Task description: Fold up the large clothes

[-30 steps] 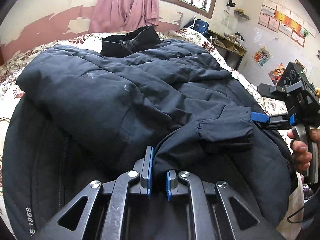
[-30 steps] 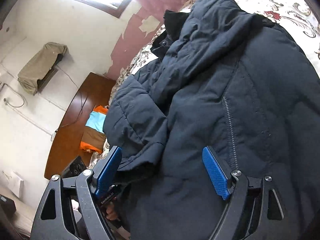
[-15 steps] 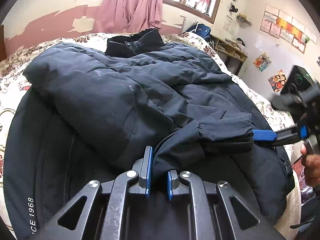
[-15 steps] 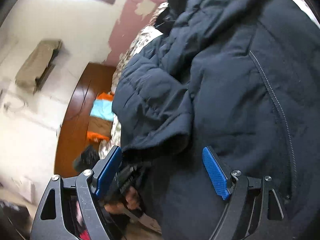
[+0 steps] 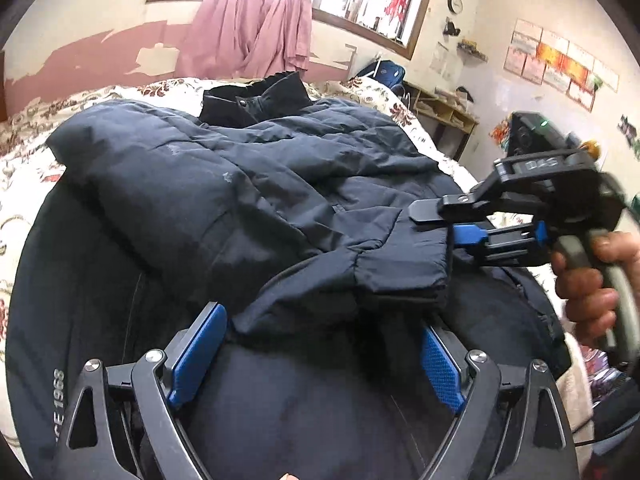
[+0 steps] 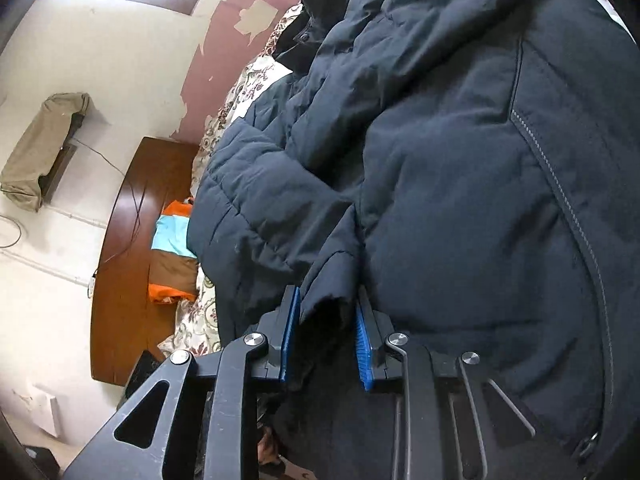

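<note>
Dark navy jacket (image 5: 248, 200): spread over the floral bedsheet (image 5: 28, 168), one sleeve folded across its front.

Left gripper (image 5: 320, 360): jaws just opened, now wide apart, sleeve fabric lying loose between the blue pads.

Right gripper (image 6: 326, 340): jaws just closed, pinching the sleeve cuff (image 6: 332, 276).

Left view only: the hand (image 5: 584, 280) on the right gripper's handle.

Right view only: wooden headboard (image 6: 120, 260).

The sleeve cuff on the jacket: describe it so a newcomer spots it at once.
A dark navy padded jacket covers the floral bed. One sleeve is folded across its front, ending in the cuff near the lower right. Unlike the rest, it is a gathered band, pinched by the right hand-held gripper.
</note>
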A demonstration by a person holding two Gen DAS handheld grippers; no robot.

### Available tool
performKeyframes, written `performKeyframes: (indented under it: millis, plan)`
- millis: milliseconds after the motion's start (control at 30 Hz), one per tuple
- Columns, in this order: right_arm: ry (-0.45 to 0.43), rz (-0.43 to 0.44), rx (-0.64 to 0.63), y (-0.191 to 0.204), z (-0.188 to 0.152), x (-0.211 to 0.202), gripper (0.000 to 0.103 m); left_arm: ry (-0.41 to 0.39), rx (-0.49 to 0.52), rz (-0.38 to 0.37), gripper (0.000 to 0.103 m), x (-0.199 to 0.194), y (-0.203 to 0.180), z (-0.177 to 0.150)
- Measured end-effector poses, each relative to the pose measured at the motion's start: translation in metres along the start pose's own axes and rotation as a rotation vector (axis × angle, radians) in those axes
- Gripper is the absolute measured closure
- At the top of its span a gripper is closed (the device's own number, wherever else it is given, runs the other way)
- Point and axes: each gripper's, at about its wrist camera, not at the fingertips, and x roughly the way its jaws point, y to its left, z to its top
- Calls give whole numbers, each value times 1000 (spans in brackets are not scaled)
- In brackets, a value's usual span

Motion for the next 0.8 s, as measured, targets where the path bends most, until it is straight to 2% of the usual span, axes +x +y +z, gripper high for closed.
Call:
performKeyframes:
  millis: [67,100,133,200,300,400,567,667,800]
  plan:
    - [-8,-26,-16,-1,3,1,82,-14,-21,2,13,-7,4,-1]
    - [-15,-38,-32,-2,3,0,91,-23,-31,13,13,-11,6,-1]
    - [-23,-49,-45,0,5,0,95,-37,-40,26,13,-16,9,-1]
    - [-47,-73,-98,5,8,-9,97,-55,-59,58,13,-24,15,1]
    - [-102,-87,-199,23,18,-32,98,-84,-84,145,13,-36,30,11]
    - [-171,-115,-308,48,39,-59,98,-114,-102,224,13,-47,52,26]
    - [-359,-222,-527,92,88,-109,98,-129,-138,329,13,-51,88,54]
    - [-436,-267,-547,93,121,-126,98,-125,-171,380,13,-45,106,72]
    - [-487,-351,-534,76,157,-128,98,-117,-207,422,13,-33,126,87]
